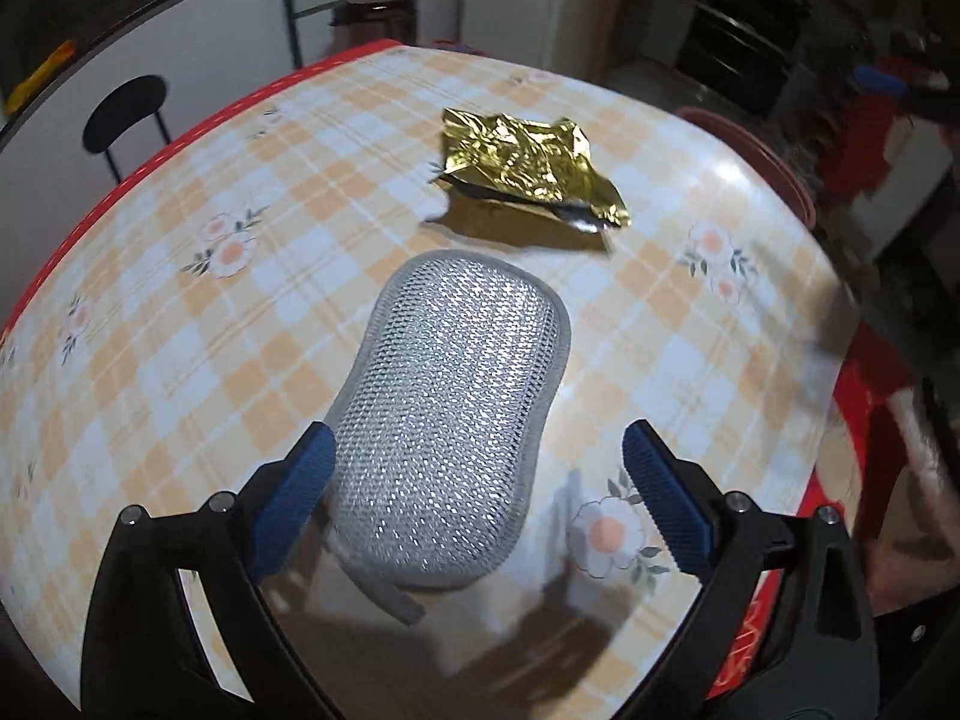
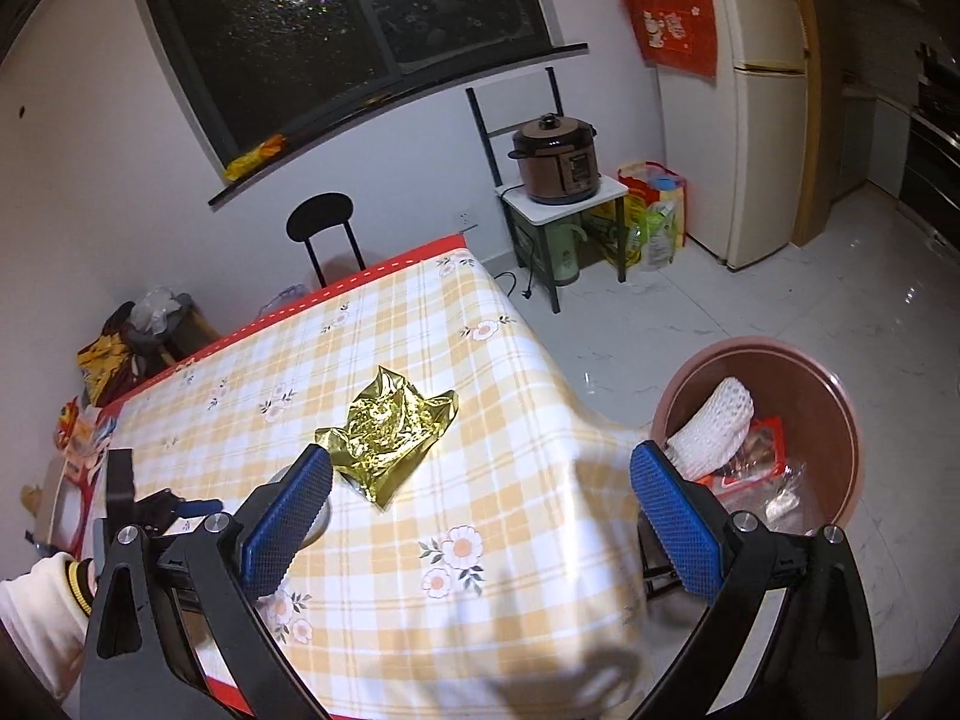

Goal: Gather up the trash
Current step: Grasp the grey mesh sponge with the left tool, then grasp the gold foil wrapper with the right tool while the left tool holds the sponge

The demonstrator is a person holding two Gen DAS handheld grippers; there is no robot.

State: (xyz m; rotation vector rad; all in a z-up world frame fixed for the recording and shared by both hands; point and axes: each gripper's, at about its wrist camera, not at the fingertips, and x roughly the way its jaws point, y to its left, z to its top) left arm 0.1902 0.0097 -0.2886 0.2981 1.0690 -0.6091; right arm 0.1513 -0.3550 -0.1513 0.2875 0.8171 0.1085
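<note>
Left wrist view shows a crumpled gold foil wrapper [image 1: 528,171] lying flat on the checked tablecloth [image 1: 180,330], in the upper middle of the frame; its surface is creased and shiny, with a dark torn edge along its lower side. Just below it, apart from it, lies a silver mesh scrubbing pad [image 1: 447,420] with a grey border, filling the middle of the frame. The left gripper [image 1: 480,498] stands wide, its blue pads on either side of the pad's lower half, the left one close against its edge, the right one clear of it; nothing is gripped. In the right wrist view the wrapper [image 2: 390,429] sits mid-frame on the cloth [image 2: 480,510], beyond the right gripper [image 2: 480,516], which is also spread wide and empty. At the right edge, off the table, stands a pink bin [image 2: 840,420] holding a white foam net [image 2: 717,429] and a red packet [image 2: 759,456]. A black chair [image 2: 321,222] stands behind the table, a cooker [image 2: 558,159] and fridge [image 2: 762,102] at the upper right.
</note>
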